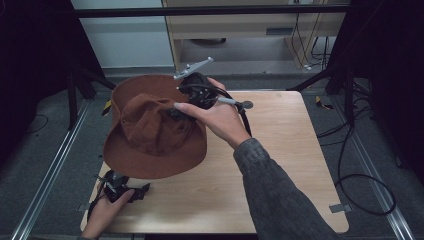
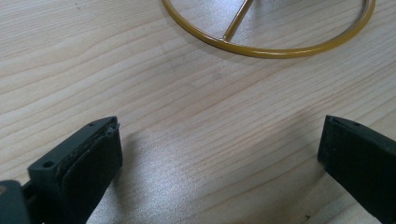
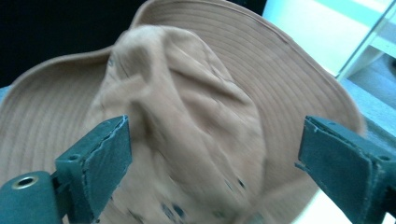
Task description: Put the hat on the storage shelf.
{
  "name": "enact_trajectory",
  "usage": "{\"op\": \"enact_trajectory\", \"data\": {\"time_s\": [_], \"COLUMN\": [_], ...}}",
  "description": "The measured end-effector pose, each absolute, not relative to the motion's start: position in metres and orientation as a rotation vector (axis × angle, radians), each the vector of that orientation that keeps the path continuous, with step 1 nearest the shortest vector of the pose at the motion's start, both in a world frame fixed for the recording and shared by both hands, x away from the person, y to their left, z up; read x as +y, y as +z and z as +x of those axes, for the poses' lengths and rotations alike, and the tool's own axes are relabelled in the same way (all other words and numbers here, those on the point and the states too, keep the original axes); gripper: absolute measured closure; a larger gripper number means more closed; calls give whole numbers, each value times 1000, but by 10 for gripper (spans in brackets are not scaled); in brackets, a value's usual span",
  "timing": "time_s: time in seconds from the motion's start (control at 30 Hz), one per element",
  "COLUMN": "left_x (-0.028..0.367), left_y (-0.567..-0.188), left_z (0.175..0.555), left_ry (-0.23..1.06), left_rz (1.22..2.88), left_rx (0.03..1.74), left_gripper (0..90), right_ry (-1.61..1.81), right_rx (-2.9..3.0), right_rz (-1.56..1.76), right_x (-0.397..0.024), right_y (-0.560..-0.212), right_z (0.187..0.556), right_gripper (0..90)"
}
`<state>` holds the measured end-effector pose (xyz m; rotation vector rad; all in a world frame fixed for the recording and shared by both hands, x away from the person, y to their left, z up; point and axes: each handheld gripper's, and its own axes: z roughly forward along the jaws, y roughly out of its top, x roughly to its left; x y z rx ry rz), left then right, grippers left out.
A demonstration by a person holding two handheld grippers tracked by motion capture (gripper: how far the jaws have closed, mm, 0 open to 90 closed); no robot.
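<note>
A brown wide-brimmed hat (image 1: 150, 130) sits raised above the left half of the wooden table (image 1: 285, 150); whatever holds it up is hidden under the brim. My right gripper (image 1: 173, 111) is at the right side of the crown, held by a hand in a grey sleeve. In the right gripper view its jaws stand wide open (image 3: 210, 135) with the creased crown of the hat (image 3: 187, 102) between and beyond them, slightly blurred. My left gripper (image 1: 141, 190) rests low at the table's front left corner, open (image 2: 219, 135) over bare wood. A gold wire ring (image 2: 261, 50) lies on the table ahead of it.
The brim overhangs the table's left edge. Metal rails run along the floor on both sides of the table, and black cables (image 1: 360, 170) lie on the floor to the right. A dark stand leg (image 1: 75, 95) is at the back left.
</note>
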<state>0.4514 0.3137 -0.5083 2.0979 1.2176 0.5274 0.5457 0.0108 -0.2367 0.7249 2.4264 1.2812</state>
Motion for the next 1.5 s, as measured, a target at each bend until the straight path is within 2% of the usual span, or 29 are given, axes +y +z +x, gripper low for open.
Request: {"op": "enact_trajectory", "data": {"time_s": [0.27,0.53,0.83,1.27,1.5], "left_x": [313,313,313,314,314], "left_y": [-509,-509,-508,-509,-508], "left_z": [451,451,451,450,448], "left_ry": [532,530,531,530,531], "left_rz": [2094,2093,2095,2092,2099], "left_rx": [1219,1221,1219,1217,1214], "left_gripper": [0,0,0,0,0], "right_ry": [1280,1275,1258,1207,1181], "right_rx": [2370,2300,2261,2241,2229], "right_rz": [784,892,981,1068,1122], "right_x": [-33,-77,-123,-155,-176], "right_y": [-244,-254,-285,-325,-359], "right_z": [541,538,529,527,521], "right_gripper": [92,126,139,149,155]}}
